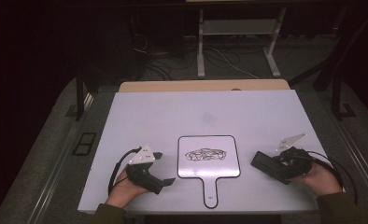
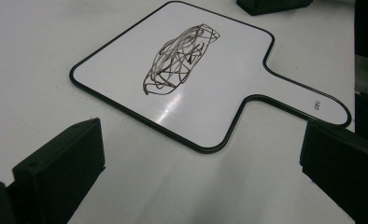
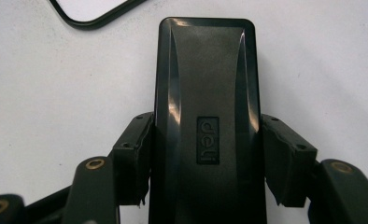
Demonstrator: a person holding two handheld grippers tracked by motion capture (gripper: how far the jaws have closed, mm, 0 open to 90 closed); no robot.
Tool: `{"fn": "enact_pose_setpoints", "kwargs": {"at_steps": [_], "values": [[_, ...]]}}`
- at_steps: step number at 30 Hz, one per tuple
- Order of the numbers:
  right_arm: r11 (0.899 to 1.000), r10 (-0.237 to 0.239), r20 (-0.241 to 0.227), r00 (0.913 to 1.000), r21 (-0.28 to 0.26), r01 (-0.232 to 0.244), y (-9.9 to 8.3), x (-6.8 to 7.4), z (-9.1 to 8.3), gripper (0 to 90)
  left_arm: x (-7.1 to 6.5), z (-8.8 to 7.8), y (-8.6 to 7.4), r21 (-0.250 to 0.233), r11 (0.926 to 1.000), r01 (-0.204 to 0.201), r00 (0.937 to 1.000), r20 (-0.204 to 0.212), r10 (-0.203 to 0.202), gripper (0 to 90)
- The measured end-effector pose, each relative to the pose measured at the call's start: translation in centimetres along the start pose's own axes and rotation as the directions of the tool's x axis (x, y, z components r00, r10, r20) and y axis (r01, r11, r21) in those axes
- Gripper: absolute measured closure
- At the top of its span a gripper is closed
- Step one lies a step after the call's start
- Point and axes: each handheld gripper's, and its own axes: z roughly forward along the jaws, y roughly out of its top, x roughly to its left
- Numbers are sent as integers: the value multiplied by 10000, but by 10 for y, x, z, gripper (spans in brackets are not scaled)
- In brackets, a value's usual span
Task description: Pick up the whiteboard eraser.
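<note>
Scribbled board between my two grippers on the counter.

I saw the small handled whiteboard (image 1: 209, 158) lying flat on the white counter (image 1: 173, 112), a dark scribble at its middle. My left gripper (image 1: 166, 168) rested just left of it; my right gripper (image 1: 261, 161) clasped a black eraser (image 1: 265, 163) just right of it.

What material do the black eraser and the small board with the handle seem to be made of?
The eraser looks like moulded hard plastic with a semi-gloss finish: light streaks run along its ridges, and a logo is pressed in. The board seems a glossy white wipe-off surface, given the glare, with a dark rim, perhaps rubber or plastic.
</note>
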Motion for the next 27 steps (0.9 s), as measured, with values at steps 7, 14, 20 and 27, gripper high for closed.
{"fn": "enact_pose_setpoints", "kwargs": {"at_steps": [7,14,20,27], "values": [[9994,305,-108,9995,-184,-307,2,-1,-4,389,2,-1,-2,-122,9999,101,9999,63,-100,0],[9979,548,-120,9984,-346,-552,6,-3,-8,389,3,-2,-2,-187,9998,85,9999,62,-84,0],[9972,624,32,9980,-425,-622,10,-3,-11,388,2,0,-2,-129,9999,97,10000,16,-97,0],[9962,633,27,9980,-595,-630,16,-1,-16,388,5,-1,-3,-114,9998,150,9999,-41,-150,0]]}}
